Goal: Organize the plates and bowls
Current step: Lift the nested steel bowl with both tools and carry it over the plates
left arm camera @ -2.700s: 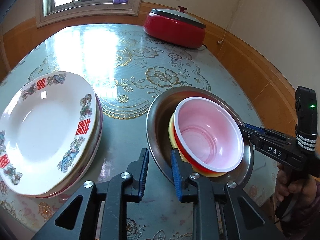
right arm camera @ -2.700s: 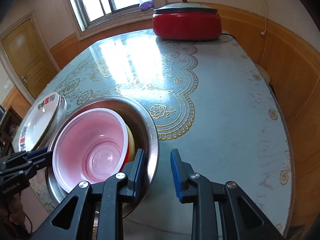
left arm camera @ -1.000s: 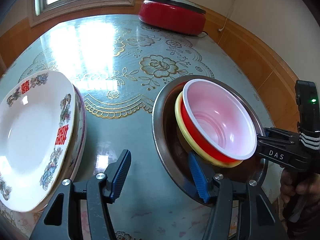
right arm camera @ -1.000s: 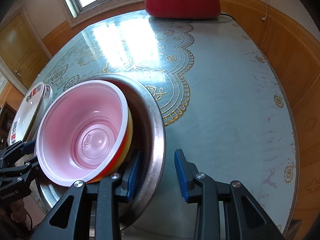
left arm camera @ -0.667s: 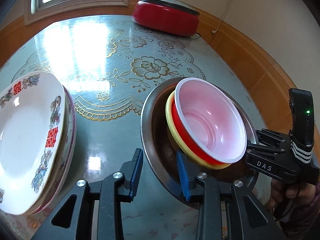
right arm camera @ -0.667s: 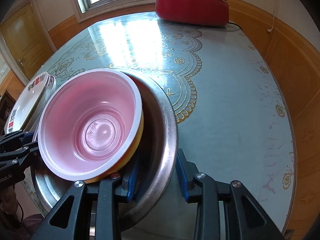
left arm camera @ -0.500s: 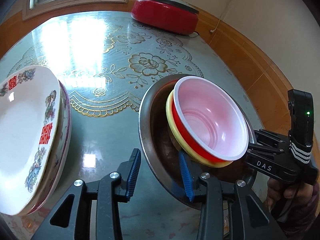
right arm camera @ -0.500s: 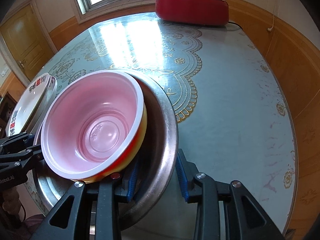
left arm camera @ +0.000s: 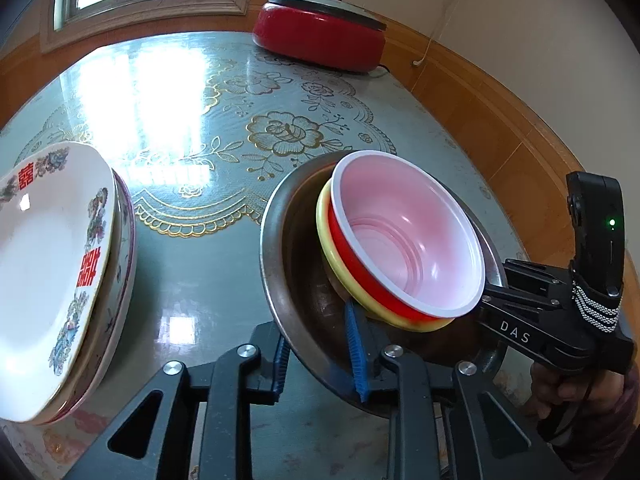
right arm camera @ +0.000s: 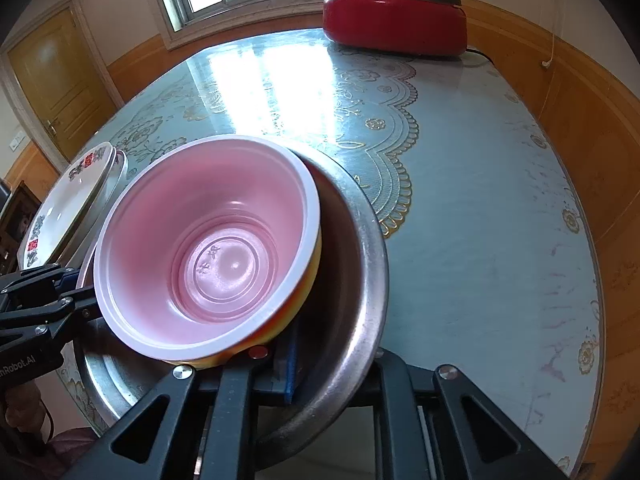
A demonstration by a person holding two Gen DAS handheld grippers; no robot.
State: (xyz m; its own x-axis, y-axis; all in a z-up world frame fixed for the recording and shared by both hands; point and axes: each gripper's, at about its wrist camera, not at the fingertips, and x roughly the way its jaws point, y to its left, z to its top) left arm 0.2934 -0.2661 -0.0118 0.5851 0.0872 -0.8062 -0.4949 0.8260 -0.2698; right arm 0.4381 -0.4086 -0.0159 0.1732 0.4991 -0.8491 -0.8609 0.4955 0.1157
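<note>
A steel bowl holds a yellow bowl with a red, pink-lined bowl nested on top. My left gripper is shut on the steel bowl's near rim. My right gripper is shut on the opposite rim; it also shows in the left wrist view. The steel bowl is tilted and held above the table. A stack of white patterned plates lies to the left, also seen in the right wrist view.
A red electric cooker with a grey lid stands at the table's far end, also in the right wrist view. The table has a teal cloth with gold flowers. A wood-panelled wall runs along the right.
Both grippers have closed on the steel bowl's rim, one on each side. The bowl with its nested bowls has tilted and risen slightly off the table.
</note>
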